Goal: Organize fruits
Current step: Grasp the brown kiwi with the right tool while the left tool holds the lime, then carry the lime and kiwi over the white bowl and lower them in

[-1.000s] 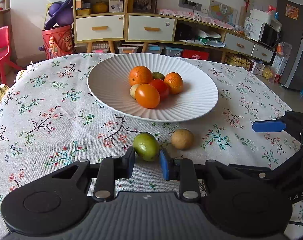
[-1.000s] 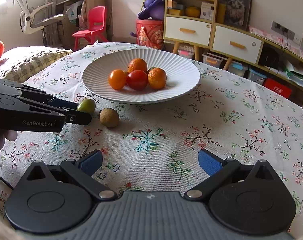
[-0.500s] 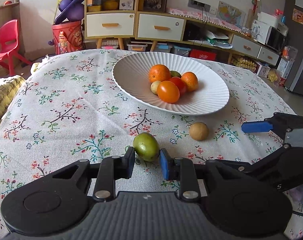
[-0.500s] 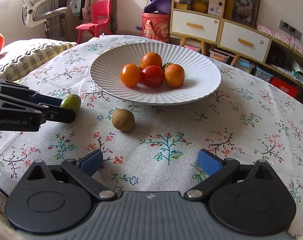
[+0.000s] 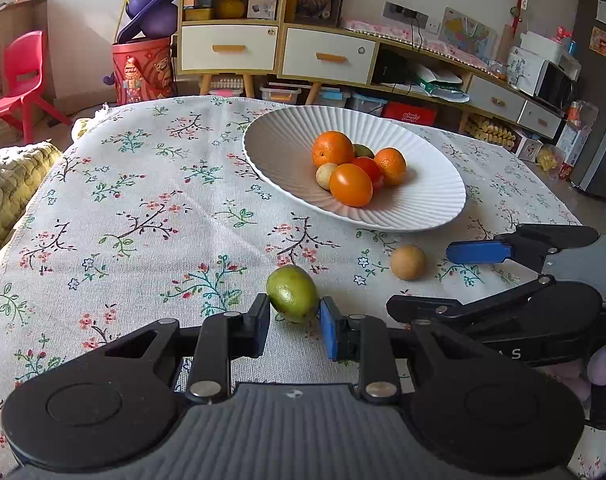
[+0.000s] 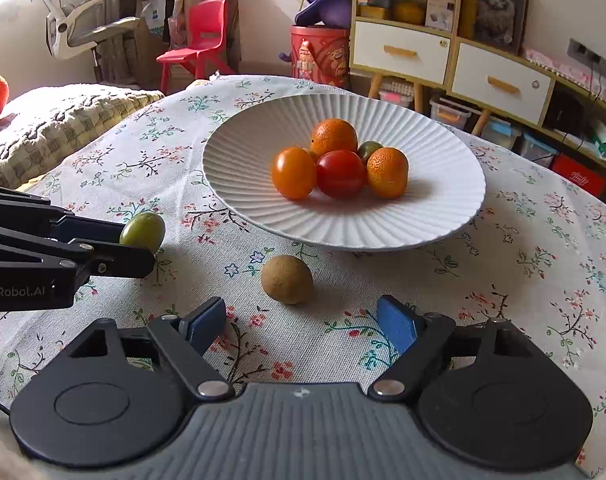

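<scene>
A: Our left gripper (image 5: 294,322) has its fingers closed in on the green fruit (image 5: 292,293), one pad on each side. It looks clamped, though whether the fruit is lifted off the floral worktop (image 5: 143,208) we cannot tell.

B: And our right gripper (image 6: 302,320) has its fingers spread wide with nothing between them. The brown fruit (image 6: 287,279) lies on the cloth just ahead of them, between us and the white plate (image 6: 443,216).

A: The plate already carries the oranges (image 6: 334,136) and a red tomato (image 6: 340,173) piled at its middle. So we judge the step in hand is bringing the green fruit there.

B: To do it well, we keep the squeeze gentle; the fruit is round and smooth and could slip out forward. We should raise it enough to clear the plate's raised rim.

A: And we set it down in bare plate beside the pile, not on top, so nothing rolls.

B: Our right side should stay out of that path, then centre on the brown fruit.
</scene>
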Demonstrator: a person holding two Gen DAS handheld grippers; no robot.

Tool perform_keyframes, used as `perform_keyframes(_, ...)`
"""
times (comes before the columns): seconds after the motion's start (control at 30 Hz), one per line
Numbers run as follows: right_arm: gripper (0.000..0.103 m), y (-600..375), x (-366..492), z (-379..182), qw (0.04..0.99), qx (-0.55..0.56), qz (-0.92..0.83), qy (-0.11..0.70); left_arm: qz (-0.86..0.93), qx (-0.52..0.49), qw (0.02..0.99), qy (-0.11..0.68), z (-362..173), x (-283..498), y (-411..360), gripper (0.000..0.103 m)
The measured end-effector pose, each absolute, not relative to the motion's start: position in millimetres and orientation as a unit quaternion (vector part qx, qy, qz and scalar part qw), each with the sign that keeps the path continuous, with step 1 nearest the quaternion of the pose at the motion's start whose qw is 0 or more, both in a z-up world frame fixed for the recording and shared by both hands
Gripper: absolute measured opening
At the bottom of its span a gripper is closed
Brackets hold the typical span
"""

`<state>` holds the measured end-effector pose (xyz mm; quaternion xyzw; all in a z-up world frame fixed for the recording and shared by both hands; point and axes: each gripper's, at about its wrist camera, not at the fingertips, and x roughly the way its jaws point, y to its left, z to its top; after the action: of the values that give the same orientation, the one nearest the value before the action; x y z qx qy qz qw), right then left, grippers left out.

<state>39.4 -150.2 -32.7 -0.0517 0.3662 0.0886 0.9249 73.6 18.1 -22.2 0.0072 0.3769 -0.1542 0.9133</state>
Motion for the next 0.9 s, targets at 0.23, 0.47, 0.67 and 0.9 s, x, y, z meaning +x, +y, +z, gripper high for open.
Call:
perform_keyframes(0.23,0.063,-147.3,42.3,-30.8,0.925,-0.049,0.092,0.366,-0.155,0.008,0.913,0.378,-22.8,73.2,17.9,0.011)
perform_keyframes(0.47,0.050,-147.8,44.5,-29.8,0.926,-0.042,0.093,0.364,-0.155,0.008,0.913,0.378,-23.3,73.2,17.6,0.011)
perform_keyframes(0.67,0.039,-144.8,46.1,-29.2,0.926,-0.044,0.099,0.362,-0.155,0.008,0.913,0.378,-23.2,73.2,17.6,0.011)
perform_keyframes(0.9,0.025,-146.5,47.4,-27.7,0.926,-0.033,0.104,0.362,-0.155,0.008,0.913,0.378,-23.4,72.7,17.3,0.011)
